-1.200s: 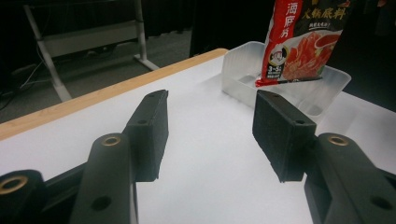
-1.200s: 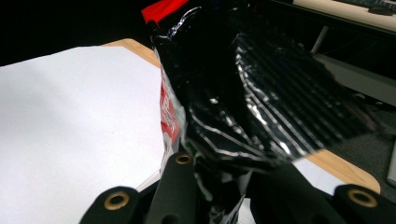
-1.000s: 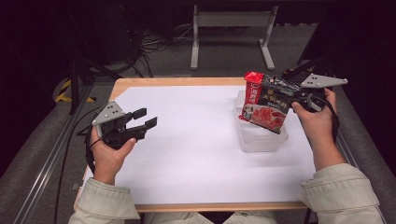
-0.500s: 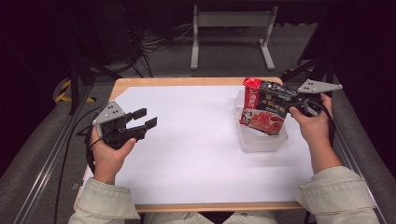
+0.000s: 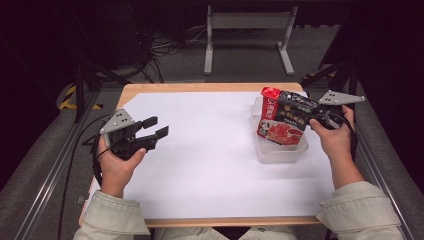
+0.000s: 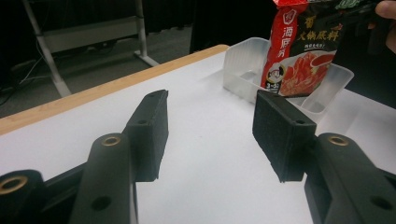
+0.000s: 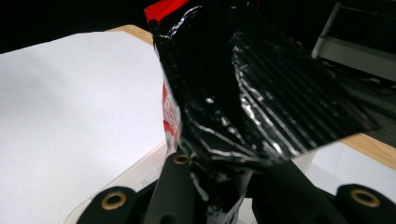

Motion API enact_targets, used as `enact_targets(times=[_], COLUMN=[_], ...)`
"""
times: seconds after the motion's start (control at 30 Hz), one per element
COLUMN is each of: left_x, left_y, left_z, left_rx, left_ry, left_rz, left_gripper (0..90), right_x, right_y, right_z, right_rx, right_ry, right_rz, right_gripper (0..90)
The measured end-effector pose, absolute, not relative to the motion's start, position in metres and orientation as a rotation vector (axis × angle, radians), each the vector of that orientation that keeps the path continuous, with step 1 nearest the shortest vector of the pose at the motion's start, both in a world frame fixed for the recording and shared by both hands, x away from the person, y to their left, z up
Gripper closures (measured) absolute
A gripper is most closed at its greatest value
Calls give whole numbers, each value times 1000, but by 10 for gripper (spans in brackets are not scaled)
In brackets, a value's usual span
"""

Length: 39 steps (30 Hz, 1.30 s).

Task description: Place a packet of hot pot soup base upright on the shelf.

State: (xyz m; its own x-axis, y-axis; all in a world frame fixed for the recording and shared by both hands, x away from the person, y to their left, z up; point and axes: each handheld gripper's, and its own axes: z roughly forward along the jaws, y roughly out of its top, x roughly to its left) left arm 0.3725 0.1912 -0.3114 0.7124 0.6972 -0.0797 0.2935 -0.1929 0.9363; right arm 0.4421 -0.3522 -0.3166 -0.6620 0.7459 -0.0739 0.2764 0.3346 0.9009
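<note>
Sauce packet [image 5: 284, 122] is clamped at its top edge by right gripper [image 5: 314, 116], hung partly inside clear bin [image 5: 278, 153] at table's right. Not yet released, so placement looks unfinished. Left gripper [image 5: 157, 128] is parked idle, jaws apart.

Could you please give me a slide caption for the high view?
Right gripper holds a red-and-black sauce packet over a clear plastic tray; left gripper open.

The pouch [image 7: 243, 93] is glossy, crinkled foil-like plastic, red and black, and the tub [image 6: 243, 65] is clear, smooth plastic. A matt white sheet [image 5: 210, 150] covers the desk [image 5: 200, 87], whose pale wooden edge shows. The left tongs [image 6: 210, 130] are matt black plastic with rough-looking pads [image 6: 280, 135].
</note>
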Motion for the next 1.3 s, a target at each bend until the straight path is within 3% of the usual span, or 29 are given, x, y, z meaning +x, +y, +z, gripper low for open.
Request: enact_targets(times=[1.1, 1.17, 1.3], left_x=[372, 372, 370], left_y=[191, 191, 195], left_z=[-315, -316, -318], left_rx=[1777, 1774, 1765], left_ry=[794, 797, 806], left_rz=[443, 439, 445], left_gripper=[440, 436, 425], right_x=[438, 438, 435], right_y=[-360, -360, -361], right_z=[-336, -336, -332], right_rx=[913, 913, 903], right_ry=[2121, 2119, 2050], right_rz=[1312, 1315, 1355], right_gripper=[772, 740, 393])
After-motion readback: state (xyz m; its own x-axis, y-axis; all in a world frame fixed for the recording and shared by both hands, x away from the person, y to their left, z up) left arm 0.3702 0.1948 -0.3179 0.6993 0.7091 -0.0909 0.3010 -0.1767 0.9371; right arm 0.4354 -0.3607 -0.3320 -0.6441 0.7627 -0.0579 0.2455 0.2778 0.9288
